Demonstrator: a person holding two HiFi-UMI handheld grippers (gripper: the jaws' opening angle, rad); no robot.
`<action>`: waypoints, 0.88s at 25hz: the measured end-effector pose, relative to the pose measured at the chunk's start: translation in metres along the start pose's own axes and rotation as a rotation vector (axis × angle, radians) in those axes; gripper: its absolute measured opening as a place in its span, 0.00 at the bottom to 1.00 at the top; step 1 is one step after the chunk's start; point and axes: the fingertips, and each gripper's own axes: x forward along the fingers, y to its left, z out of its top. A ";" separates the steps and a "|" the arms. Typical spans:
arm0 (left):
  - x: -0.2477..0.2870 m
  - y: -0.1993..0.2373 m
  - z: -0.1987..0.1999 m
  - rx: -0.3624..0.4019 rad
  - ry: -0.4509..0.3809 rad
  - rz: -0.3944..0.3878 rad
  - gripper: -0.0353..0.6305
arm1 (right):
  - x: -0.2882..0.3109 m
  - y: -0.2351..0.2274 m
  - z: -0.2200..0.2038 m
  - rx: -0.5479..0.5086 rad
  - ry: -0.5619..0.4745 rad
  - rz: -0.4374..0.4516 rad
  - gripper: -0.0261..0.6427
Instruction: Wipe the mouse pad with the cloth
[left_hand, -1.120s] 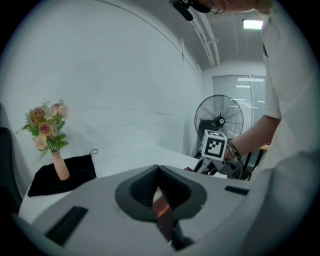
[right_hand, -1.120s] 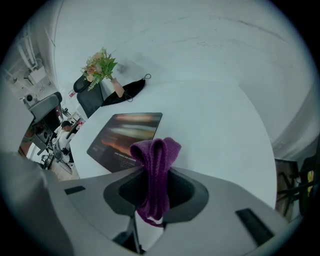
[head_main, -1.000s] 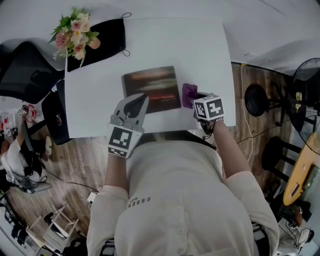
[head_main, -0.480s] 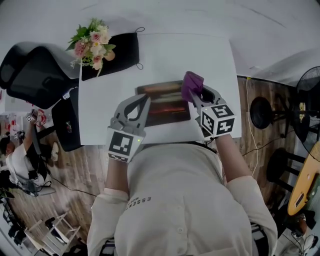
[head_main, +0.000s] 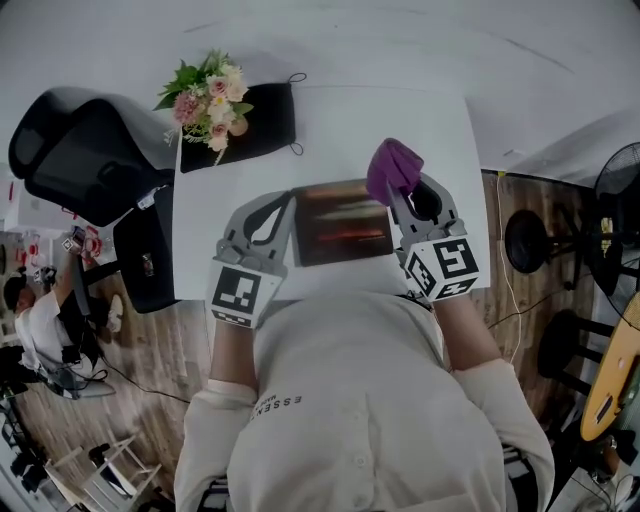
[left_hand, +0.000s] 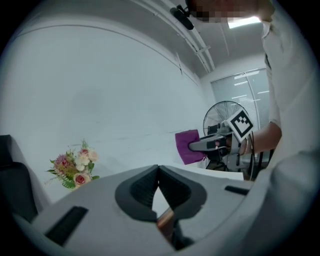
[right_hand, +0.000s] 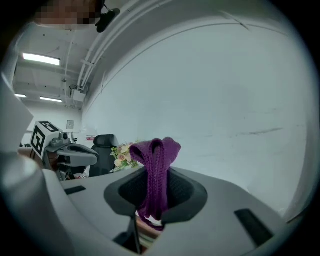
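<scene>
The cloth is clamped in the right gripper above the mouse pad's right edge. The left gripper is closed, empty. Flat, firm contact is advised.

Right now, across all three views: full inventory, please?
table: 1, white, centre
mouse pad: 1, dark with reddish streaks, near edge of the table
cloth: 1, purple, lifted above the pad's right end
bouquet: 1, pink and cream flowers with green leaves, far left corner of the table
black fabric piece: 1, black, under and beside the bouquet
office chair: 1, black, left of the table
fan: 1, black, on the floor at right
shirt: 1, cream, the person's
left claw: 1, grey, shut and empty, tip at the pad's left edge
right claw: 1, grey, shut on the cloth
</scene>
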 end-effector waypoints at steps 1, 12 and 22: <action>-0.001 0.002 0.001 0.001 -0.003 0.003 0.06 | 0.000 0.002 0.002 -0.011 -0.013 0.000 0.18; 0.004 0.011 0.006 -0.019 -0.026 0.012 0.06 | 0.007 0.009 -0.002 -0.085 -0.002 -0.006 0.17; 0.012 0.007 -0.001 -0.036 -0.003 0.011 0.06 | 0.010 0.011 -0.009 -0.082 0.048 0.006 0.17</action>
